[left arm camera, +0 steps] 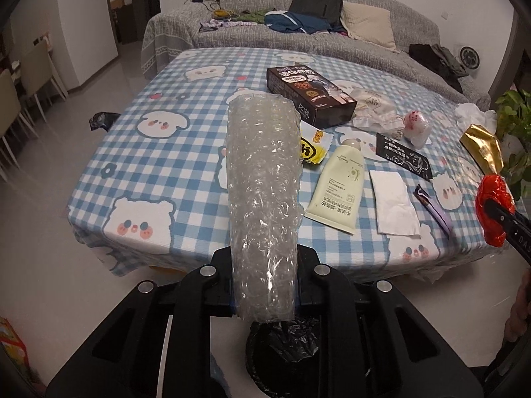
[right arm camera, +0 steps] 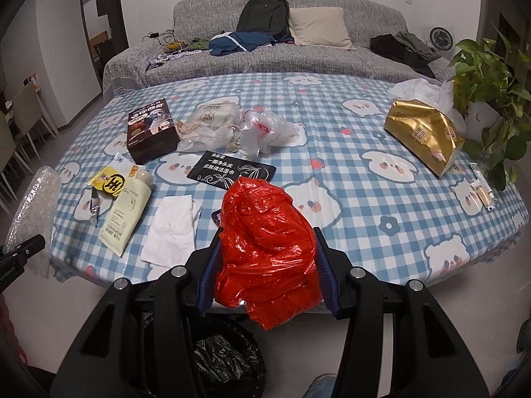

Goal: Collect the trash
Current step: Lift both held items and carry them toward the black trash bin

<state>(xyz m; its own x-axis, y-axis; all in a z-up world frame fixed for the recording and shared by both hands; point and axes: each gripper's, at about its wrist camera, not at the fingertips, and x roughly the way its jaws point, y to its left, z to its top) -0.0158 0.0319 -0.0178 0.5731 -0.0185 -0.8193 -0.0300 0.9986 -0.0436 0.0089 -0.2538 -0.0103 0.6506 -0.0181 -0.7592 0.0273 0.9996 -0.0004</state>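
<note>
Two grippers over the near edge of the table (right arm camera: pixel 332 106), each loaded. Your left gripper (left arm camera: pixel 264 285) is pressed together on a roll of bubble wrap (left arm camera: pixel 264 179), which stands up between the fingers and hides the middle of the cloth. Your right gripper (right arm camera: pixel 265 265) pinches a crumpled red plastic bag (right arm camera: pixel 265 242) between its blue pads (right arm camera: pixel 323 265). Below both, off the near edge, sits the bin with a black liner (right arm camera: pixel 225 361), its mouth open.

The step in hand appears to be the carry: both pieces are lifted clear of the cloth and hang above or just short of the bin. Your next move calls for bringing each load over the liner's opening and spreading the fingers; the tall roll may tip sideways and miss.

Left on the table: a dark box (right arm camera: pixel 151 129) toward the far left, a cream tube (right arm camera: pixel 127 212) and a white tissue (right arm camera: pixel 171 229) near the near edge, and a gold packet (right arm camera: pixel 423 136) at the right edge.
</note>
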